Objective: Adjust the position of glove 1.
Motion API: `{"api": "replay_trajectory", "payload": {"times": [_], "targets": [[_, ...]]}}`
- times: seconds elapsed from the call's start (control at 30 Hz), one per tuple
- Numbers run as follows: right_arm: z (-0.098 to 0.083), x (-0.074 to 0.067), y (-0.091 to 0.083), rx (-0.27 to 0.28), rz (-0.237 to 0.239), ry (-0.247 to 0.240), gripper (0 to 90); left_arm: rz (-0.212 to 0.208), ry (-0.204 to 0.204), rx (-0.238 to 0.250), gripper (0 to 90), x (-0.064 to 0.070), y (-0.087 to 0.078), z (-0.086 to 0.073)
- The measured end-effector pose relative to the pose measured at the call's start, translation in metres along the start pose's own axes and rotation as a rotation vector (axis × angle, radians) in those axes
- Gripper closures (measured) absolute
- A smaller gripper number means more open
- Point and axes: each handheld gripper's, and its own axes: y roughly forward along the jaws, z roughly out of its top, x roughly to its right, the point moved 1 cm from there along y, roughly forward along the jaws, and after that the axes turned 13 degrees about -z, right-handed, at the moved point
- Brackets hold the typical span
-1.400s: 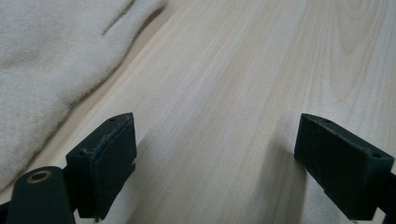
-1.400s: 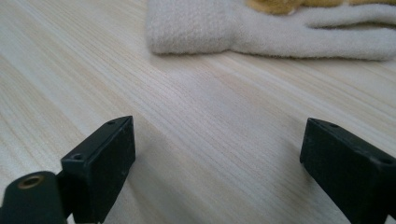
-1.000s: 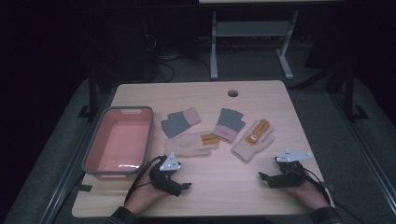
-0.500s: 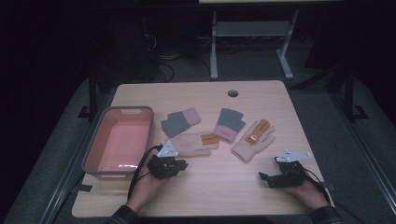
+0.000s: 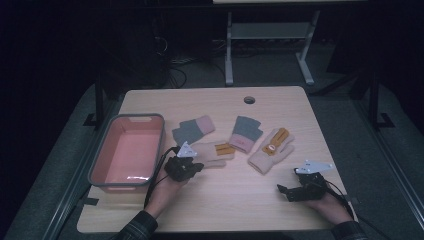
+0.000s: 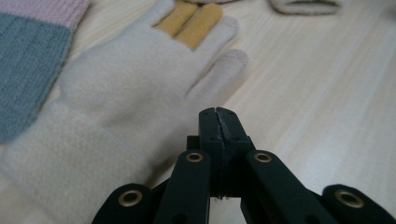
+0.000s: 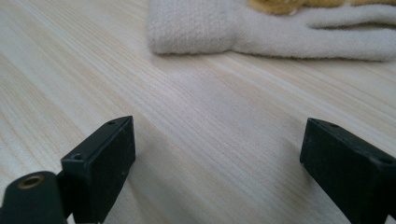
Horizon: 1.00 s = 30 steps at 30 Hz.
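Observation:
Two cream gloves with orange fingers and two grey-and-pink gloves lie mid-table. My left gripper (image 5: 196, 166) hovers at the wrist edge of the left cream glove (image 5: 212, 151). In the left gripper view its jaws (image 6: 218, 112) have just been closing and now meet flat, nothing between them, over the cream glove (image 6: 130, 93), beside a grey-and-pink glove (image 6: 28, 60). My right gripper (image 5: 284, 191) rests open near the front right edge. The right gripper view has bare wood between its jaws (image 7: 219, 135), and the right cream glove (image 7: 261, 28) lies beyond them.
A pink tray with a grey rim (image 5: 97, 167) stands empty at the left of the table. The other grey-and-pink glove (image 5: 245, 133) lies beside the right cream glove (image 5: 270, 150). A cable hole (image 5: 249, 100) sits near the far edge. Bare wood (image 5: 240, 200) spans the front.
My left gripper has moved forward to the left cream glove and its jaws have gone from wide open to shut. The right gripper has stayed put.

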Motion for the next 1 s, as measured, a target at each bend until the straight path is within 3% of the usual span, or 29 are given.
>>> {"api": "replay_trajectory", "payload": {"times": [0.23,0.33,0.5,0.57,0.73,1.0], "targets": [[0.0,0.0,0.0,0.0,0.0,0.0,10.1,0.031,0.0,0.006,89.4,-0.008,0.012,0.008],[0.0,0.0,0.0,0.0,0.001,-0.001,10.1,0.058,-0.003,-0.019,89.4,-0.017,0.02,0.01],[0.0,0.0,0.0,0.0,0.001,0.0,10.1,0.066,-0.016,-0.05,89.5,-0.022,0.026,0.009],[0.0,0.0,0.0,0.0,0.001,0.0,10.1,0.049,-0.034,-0.05,89.5,-0.022,0.027,0.007],[0.0,0.0,0.0,0.0,0.001,0.0,10.1,0.041,-0.033,-0.057,89.6,-0.02,0.027,0.007],[0.0,0.0,0.0,0.001,0.003,-0.002,10.1,-0.007,-0.032,-0.067,89.7,-0.014,0.029,0.007]]}}
